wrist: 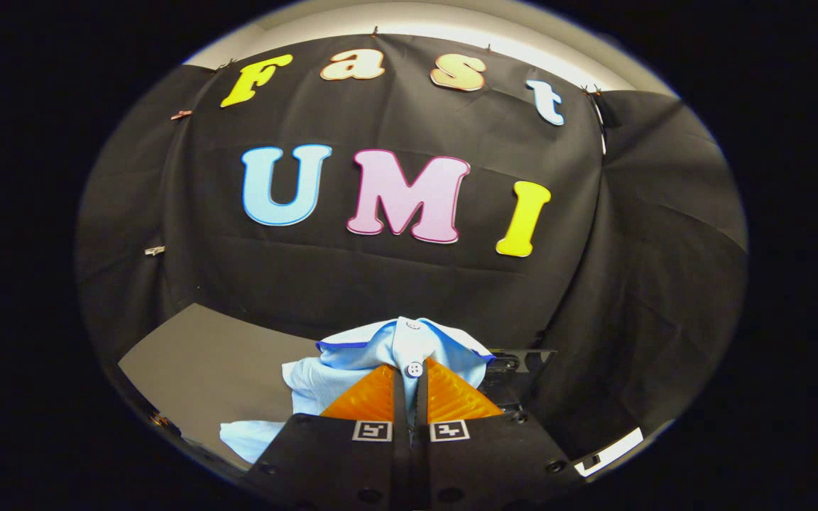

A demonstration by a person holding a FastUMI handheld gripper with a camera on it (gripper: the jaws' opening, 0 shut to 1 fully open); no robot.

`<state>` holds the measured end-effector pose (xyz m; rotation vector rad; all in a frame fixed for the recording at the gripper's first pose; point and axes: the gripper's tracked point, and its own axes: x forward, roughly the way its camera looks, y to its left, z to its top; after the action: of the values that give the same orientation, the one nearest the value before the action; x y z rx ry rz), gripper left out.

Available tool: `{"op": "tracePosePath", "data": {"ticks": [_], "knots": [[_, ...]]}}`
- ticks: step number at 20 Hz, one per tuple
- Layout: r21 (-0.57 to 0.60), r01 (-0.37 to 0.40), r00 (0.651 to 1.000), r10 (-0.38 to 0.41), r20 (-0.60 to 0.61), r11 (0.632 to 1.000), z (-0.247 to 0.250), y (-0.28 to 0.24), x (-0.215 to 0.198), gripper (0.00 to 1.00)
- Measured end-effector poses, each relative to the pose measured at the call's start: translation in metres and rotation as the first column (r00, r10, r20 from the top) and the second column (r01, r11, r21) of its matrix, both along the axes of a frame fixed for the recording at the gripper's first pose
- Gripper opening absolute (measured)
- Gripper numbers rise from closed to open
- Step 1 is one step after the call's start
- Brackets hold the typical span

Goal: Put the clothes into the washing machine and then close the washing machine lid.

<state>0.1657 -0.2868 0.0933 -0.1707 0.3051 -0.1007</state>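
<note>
In the gripper view, the gripper has its two orange fingers drawn nearly together, pinching the button strip of a pale blue shirt. A white button sits right at the fingertips, and the collar, edged in darker blue, rises just beyond them. The rest of the shirt bunches to the left of the fingers and trails down over a grey table. A dark part, perhaps of the washing machine, shows just right of the shirt, though I cannot tell what it is.

The shirt looks light, soft and limp, so it should hang and swing from whatever point is gripped and may snag on an edge. The doubled cloth of the button strip or collar seems the firmest hold; thin single cloth could slip free.
</note>
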Motion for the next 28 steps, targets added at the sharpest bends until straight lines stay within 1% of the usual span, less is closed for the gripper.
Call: {"op": "tracePosePath", "data": {"ticks": [3, 4, 5, 9, 11, 15, 20, 24, 28], "knots": [[0.008, 0.061, 0.998, -0.061, -0.003, 0.998, -0.008, -0.029, 0.01, 0.05], [-0.002, 0.067, 0.998, -0.067, 0.0, 0.998, -0.011, -0.036, 0.012, 0.05], [-0.028, 0.089, 0.996, -0.089, -0.006, 0.996, -0.015, -0.049, 0.015, 0.05], [-0.056, 0.137, 0.99, -0.138, -0.024, 0.989, -0.041, -0.081, 0.024, 0.05], [-0.064, 0.149, 0.988, -0.152, -0.039, 0.987, -0.058, -0.094, 0.027, 0.05], [-0.072, 0.157, 0.984, -0.162, -0.08, 0.985, -0.098, -0.111, 0.035, 0.05], [-0.072, 0.143, 0.974, -0.153, -0.169, 0.987, -0.155, -0.118, 0.035, 0.05], [-0.085, 0.128, 0.958, -0.146, -0.247, 0.988, -0.211, -0.124, 0.035, 0.05], [-0.069, 0.143, 0.936, -0.158, -0.316, 0.987, -0.261, -0.137, 0.029, 0.05]]}}
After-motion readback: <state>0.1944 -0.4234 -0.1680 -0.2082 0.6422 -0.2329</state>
